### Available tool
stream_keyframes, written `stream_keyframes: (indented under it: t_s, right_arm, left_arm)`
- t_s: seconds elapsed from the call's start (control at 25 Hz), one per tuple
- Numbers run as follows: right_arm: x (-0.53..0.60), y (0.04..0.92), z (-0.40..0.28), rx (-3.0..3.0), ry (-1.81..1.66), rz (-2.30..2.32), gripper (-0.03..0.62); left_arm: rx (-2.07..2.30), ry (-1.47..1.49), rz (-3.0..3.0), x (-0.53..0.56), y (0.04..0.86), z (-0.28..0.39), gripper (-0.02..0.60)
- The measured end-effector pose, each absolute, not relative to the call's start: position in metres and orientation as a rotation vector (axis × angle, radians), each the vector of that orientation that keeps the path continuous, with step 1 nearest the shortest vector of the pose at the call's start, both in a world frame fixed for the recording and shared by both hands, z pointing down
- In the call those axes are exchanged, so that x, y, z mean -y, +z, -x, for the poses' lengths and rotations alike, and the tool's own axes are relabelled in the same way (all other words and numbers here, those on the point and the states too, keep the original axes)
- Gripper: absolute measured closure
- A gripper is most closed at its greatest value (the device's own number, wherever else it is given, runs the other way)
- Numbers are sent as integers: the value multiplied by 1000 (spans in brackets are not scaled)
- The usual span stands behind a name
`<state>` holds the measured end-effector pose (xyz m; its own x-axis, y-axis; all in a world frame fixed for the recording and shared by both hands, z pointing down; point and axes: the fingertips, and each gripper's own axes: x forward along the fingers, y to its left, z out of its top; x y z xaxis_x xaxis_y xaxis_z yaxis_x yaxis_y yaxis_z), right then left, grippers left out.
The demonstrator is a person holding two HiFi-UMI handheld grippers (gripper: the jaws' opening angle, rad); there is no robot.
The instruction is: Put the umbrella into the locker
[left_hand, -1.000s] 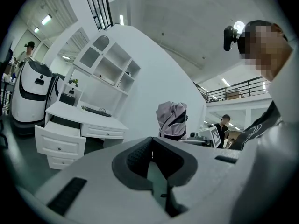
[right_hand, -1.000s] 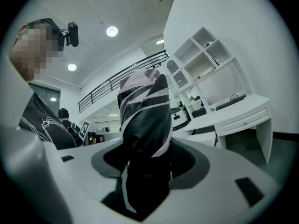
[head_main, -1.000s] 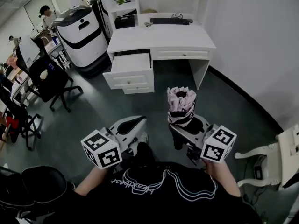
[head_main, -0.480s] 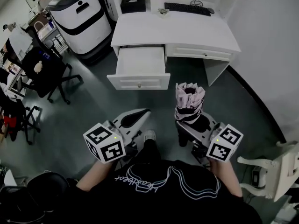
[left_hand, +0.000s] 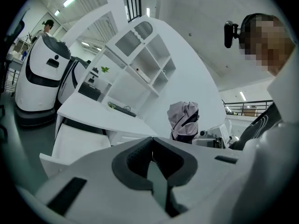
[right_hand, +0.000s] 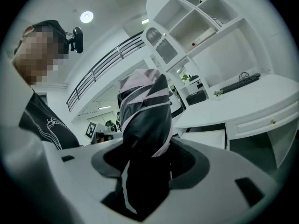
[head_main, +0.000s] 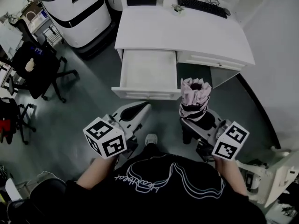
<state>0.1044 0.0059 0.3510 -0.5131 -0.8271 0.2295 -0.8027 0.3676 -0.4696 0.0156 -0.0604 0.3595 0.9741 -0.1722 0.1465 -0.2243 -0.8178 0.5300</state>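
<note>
Your right hand-held gripper point(head_main: 195, 124) is clamped on the folded umbrella point(head_main: 194, 99), with its jaws held part-way apart by the dark lower body of the umbrella. The umbrella's long axis stands nearly upright and runs crosswise to the jaws. Its gathered pink end points up, so the head view looks down into the folds. The lower end sinks between the pads and is out of sight. In the right gripper view the umbrella point(right_hand: 142, 125) rises from the jaws with a slight lean and fills the gap between them.

Your left hand-held gripper point(head_main: 139, 108) carries nothing. In the left gripper view its jaws point(left_hand: 152, 149) meet at the tips with nothing between them.

You hold both hand-held grippers out at about the same height above the grey floor point(head_main: 84, 111), well apart from each other. The umbrella hangs in the air just short of the open drawer point(head_main: 147, 71) of the white table point(head_main: 187, 31). A keyboard point(head_main: 201, 4) lies at the far edge of the table. A white machine point(head_main: 74, 8) stands to the left of the table, and a black office chair point(head_main: 37, 69) stands farther left.
</note>
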Motion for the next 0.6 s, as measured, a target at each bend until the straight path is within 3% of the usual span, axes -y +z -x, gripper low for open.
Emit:
stream_keyframes:
  t_s: [0.6]
  right_arm:
    - [108,370,-115,-2708,-821,1476,342]
  left_arm:
    - [402,164,-2524,149,381,-14,575]
